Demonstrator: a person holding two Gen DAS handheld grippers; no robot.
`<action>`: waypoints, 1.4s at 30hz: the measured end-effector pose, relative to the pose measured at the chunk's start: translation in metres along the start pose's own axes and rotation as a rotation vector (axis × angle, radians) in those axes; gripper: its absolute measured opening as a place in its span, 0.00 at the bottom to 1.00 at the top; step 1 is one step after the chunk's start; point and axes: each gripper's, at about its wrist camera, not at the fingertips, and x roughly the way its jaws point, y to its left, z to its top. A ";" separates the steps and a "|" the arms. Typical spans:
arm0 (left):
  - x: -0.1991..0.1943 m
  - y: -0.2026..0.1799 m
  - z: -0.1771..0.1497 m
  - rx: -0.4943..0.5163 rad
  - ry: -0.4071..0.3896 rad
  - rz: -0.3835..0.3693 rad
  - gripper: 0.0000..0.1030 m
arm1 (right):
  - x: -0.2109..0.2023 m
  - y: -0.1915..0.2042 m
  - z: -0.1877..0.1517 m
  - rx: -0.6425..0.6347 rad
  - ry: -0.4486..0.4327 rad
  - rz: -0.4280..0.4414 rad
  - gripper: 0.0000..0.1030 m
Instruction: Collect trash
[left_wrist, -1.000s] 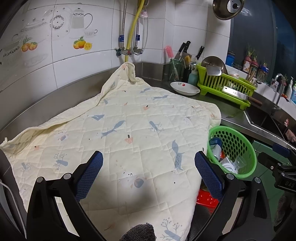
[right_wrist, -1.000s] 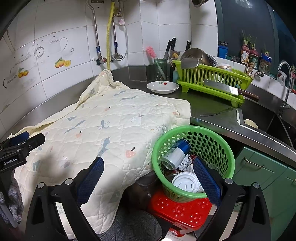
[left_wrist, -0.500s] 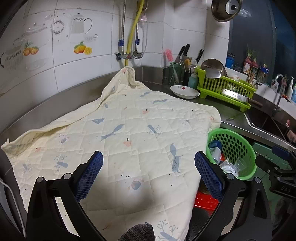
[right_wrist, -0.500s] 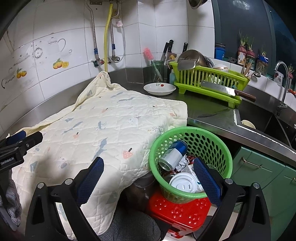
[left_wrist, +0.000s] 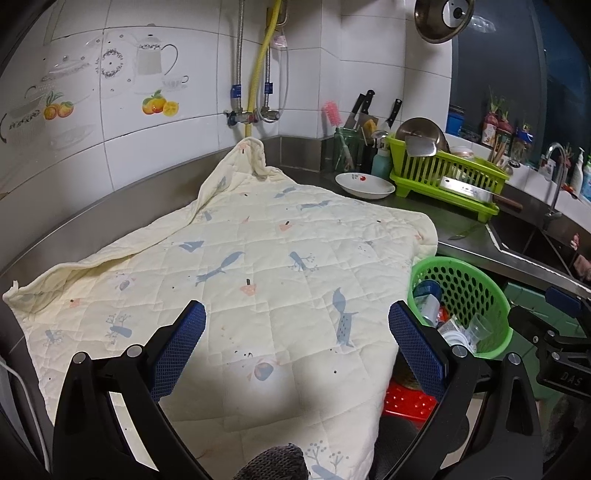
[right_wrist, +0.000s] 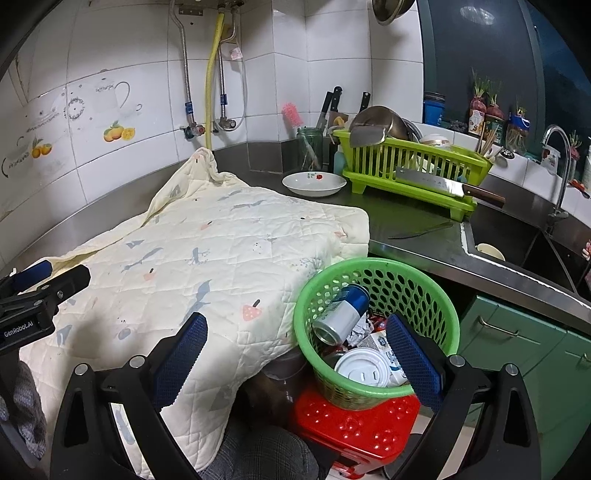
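Observation:
A green mesh basket (right_wrist: 436, 295) stands on a red stool (right_wrist: 354, 424) beside the counter. It holds a blue and silver can (right_wrist: 343, 314), a white cup lid (right_wrist: 364, 369), crumpled paper and wrappers. It also shows in the left wrist view (left_wrist: 491, 295). My right gripper (right_wrist: 295, 354) is open and empty, held just before the basket. My left gripper (left_wrist: 295, 347) is open and empty above the cream quilted cloth (left_wrist: 240, 277) that covers the counter. No trash shows on the cloth.
A white dish (right_wrist: 314, 182), a green dish rack (right_wrist: 413, 173) with a cleaver (right_wrist: 443, 184), a knife (right_wrist: 421, 230) on the steel counter and a sink (right_wrist: 517, 243) lie to the right. Tiled walls and pipes stand behind. Green cabinets (right_wrist: 524, 354) are below.
Both grippers have drawn back and up a little, so the scene looks slightly smaller. Both stay open and empty. The basket and cloth have not moved.

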 end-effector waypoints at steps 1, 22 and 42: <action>0.000 0.000 0.000 -0.002 0.000 0.001 0.95 | 0.000 0.000 0.000 0.001 0.001 0.001 0.91; 0.004 0.000 -0.002 -0.010 0.009 -0.002 0.95 | 0.003 -0.004 -0.002 0.023 0.012 -0.004 0.91; 0.007 0.004 -0.003 -0.043 0.012 0.005 0.95 | 0.005 -0.003 -0.005 0.034 0.019 -0.001 0.91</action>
